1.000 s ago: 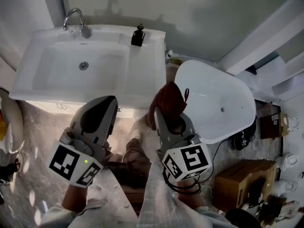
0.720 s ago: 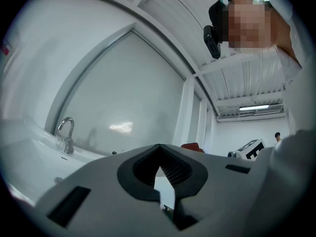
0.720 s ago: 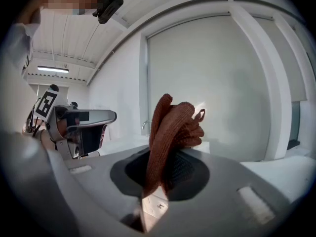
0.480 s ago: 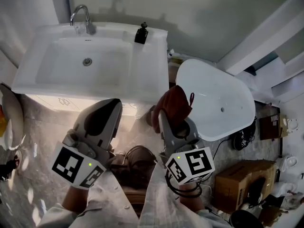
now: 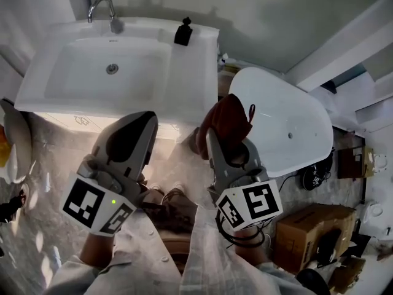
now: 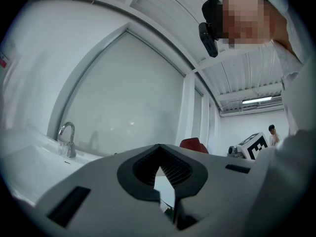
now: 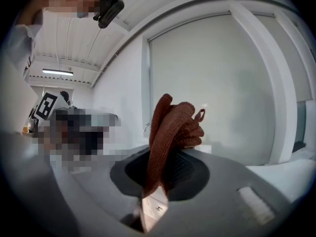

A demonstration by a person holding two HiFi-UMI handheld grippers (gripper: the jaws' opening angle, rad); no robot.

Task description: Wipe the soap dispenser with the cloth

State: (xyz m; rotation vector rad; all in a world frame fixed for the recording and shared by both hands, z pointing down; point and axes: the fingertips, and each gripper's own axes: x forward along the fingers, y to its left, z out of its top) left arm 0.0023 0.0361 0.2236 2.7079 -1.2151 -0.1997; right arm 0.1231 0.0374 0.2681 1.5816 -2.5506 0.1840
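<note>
The black soap dispenser (image 5: 183, 32) stands on the right ledge of the white sink (image 5: 190, 97), far ahead of both grippers. My right gripper (image 5: 213, 134) is shut on a dark red knitted cloth (image 5: 229, 120), which sticks up bunched out of its jaws (image 7: 170, 130). It hangs over the floor between sink and bathtub. My left gripper (image 5: 140, 126) is held before the sink's front edge, its jaws together with nothing between them. In the left gripper view, the left gripper (image 6: 159, 152) points towards the faucet (image 6: 65, 138) and the wall.
A chrome faucet (image 5: 103, 10) rises at the sink's back left. A white bathtub (image 5: 288, 134) lies to the right. A cardboard box (image 5: 307, 229) and cables sit on the floor at lower right. The person's legs and feet are below the grippers.
Both grippers have shifted a little forward and right together. The sink and dispenser sit slightly higher in the head view. The cloth stays held in the right gripper.
</note>
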